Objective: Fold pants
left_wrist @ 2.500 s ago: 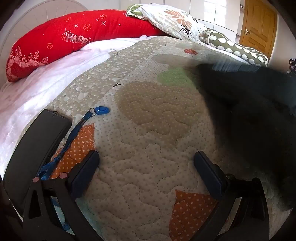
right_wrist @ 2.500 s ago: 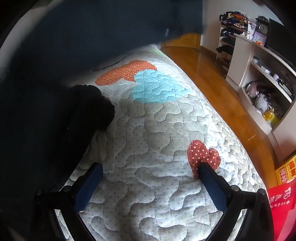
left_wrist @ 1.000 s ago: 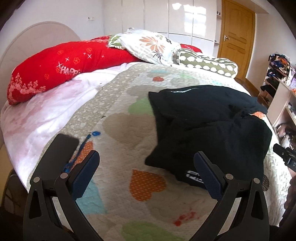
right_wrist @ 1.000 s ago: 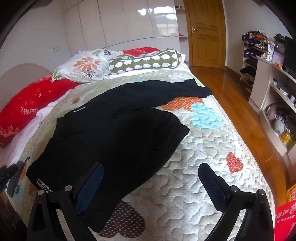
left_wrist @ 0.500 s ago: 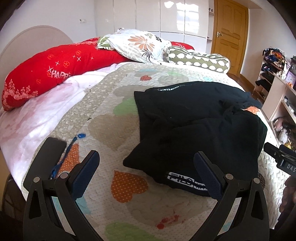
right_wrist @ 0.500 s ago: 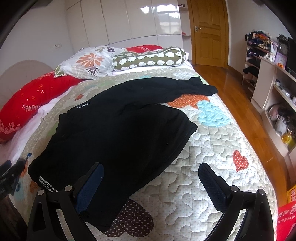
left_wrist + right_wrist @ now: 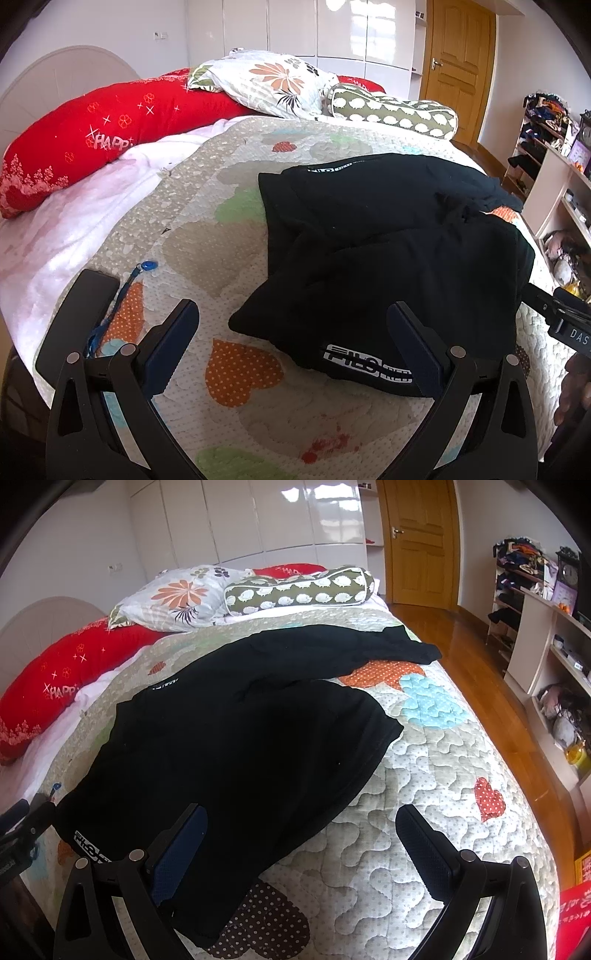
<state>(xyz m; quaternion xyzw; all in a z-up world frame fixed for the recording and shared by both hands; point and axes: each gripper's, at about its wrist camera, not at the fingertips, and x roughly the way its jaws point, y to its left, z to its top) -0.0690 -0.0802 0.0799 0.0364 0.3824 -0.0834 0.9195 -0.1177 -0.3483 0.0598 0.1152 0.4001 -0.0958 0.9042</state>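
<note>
Black pants (image 7: pixel 388 243) lie spread on the quilted bedspread (image 7: pixel 207 251), rumpled, with a white logo near the front hem. In the right wrist view the pants (image 7: pixel 236 738) run from the near left edge toward the far right, one leg reaching the bed's right side. My left gripper (image 7: pixel 291 336) is open and empty, held above the near edge of the bed just in front of the logo hem. My right gripper (image 7: pixel 301 834) is open and empty, above the pants' near edge.
A black phone (image 7: pixel 77 314) and a blue lanyard (image 7: pixel 122 295) lie on the quilt at the left. Red, floral and green pillows (image 7: pixel 273 81) sit at the headboard. Shelves (image 7: pixel 554 664), wooden floor and a door (image 7: pixel 421 542) are to the right.
Both grippers have pulled back from the bed and let the pants down; the pants now lie spread on the quilt. In the last half second both views have come slightly closer.
</note>
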